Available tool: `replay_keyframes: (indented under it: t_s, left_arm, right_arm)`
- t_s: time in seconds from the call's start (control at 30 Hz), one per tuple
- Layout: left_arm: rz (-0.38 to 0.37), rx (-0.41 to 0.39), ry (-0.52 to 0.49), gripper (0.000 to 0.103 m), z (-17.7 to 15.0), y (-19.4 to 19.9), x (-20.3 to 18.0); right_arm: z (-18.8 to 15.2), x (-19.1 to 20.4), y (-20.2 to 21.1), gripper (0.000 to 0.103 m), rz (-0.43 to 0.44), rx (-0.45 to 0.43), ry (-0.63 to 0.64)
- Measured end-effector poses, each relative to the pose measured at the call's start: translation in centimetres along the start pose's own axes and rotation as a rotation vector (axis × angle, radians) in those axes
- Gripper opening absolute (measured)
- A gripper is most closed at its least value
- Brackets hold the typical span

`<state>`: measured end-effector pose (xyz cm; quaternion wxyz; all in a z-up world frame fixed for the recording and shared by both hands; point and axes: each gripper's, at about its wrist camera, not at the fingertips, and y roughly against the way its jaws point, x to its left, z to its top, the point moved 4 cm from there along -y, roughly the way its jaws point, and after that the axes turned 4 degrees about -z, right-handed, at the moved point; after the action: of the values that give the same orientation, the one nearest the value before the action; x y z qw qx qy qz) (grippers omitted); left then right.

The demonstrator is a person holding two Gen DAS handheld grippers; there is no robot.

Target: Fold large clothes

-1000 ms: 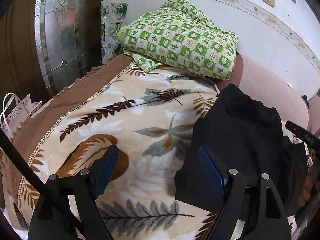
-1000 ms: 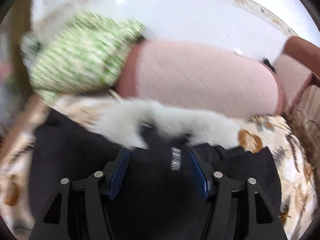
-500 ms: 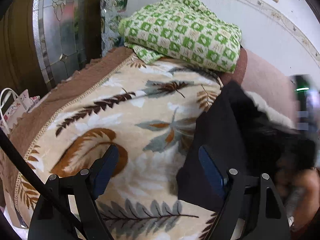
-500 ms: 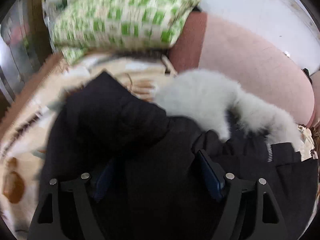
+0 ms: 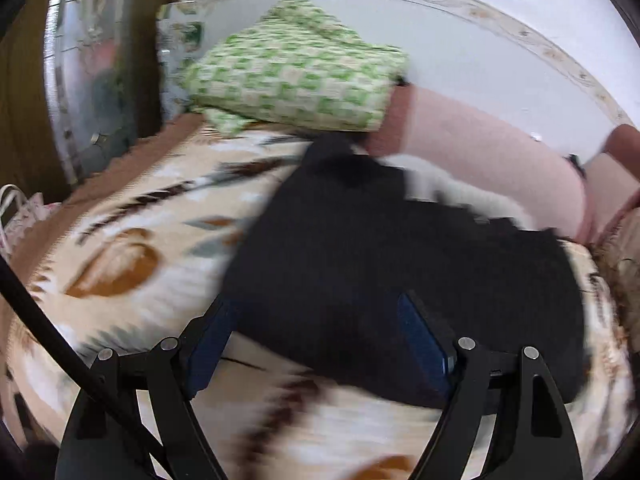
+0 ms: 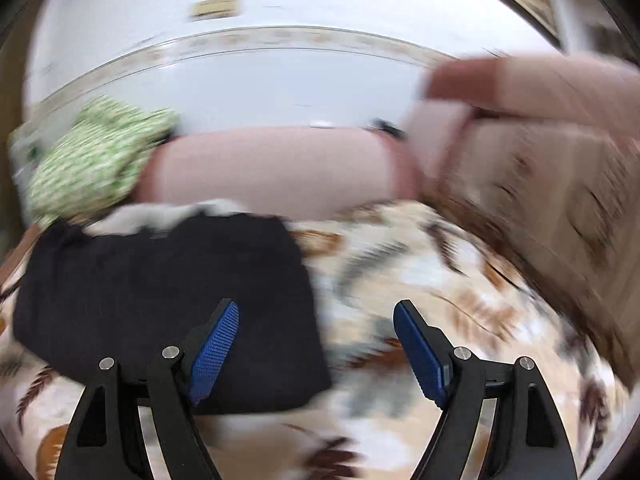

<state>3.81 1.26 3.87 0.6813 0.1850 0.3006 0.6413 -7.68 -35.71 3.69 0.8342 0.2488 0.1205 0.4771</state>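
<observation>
Your left tongs [image 5: 316, 334] stand wide apart with nothing between the blue pads; the black coat [image 5: 400, 280] lies just beyond them, filling the middle and right of the left wrist view. It rests in a folded heap on the leaf-patterned blanket [image 5: 132, 248], with a strip of white fur trim [image 5: 448, 188] along its far edge, next to the pink sofa back [image 5: 480, 152]. Both pictures are smeared, so the coat's exact folds are hard to make out.

Your right tongs [image 6: 316, 338] are also spread wide and hold nothing. In that view the coat [image 6: 160, 288] sits in the left half of the frame, its near right corner behind the left pad, while the right pad [image 6: 420, 356] hangs over bare blanket [image 6: 420, 272].

A green checked quilt [image 5: 296, 76], folded, lies at the upper middle of the left view, just behind the coat. At the far left edge there seems to be a white paper bag [image 5: 20, 212]; what it contains is out of sight.
</observation>
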Motion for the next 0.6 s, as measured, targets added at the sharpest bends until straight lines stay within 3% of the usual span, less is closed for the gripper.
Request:
replay_keyframes:
  t_s: [0.17,0.3,0.47,0.6]
  left_arm:
    - [-0.101,0.016,-0.174,0.081,0.4,-2.8,-14.4]
    - [-0.11,-0.008,-0.326,0.081,-0.8,-6.5,-22.6]
    - [-0.041,0.047,-0.318,0.081,-2.7,-12.3,-25.3]
    - [0.008,0.003,-0.392,0.084,-3.7,-13.0,-26.1]
  right_arm:
    - [0.3,-7.8,-0.2,0.084,0.009,0.034,-0.257]
    - [-0.7,-9.9,-2.4,0.084,0.042,0.115,-0.352]
    - [-1.0,-9.7,-2.5,0.084,0.081,0.128,-0.348]
    - [-1.0,-8.9,-2.7,0.084,0.082,0.112,-0.315]
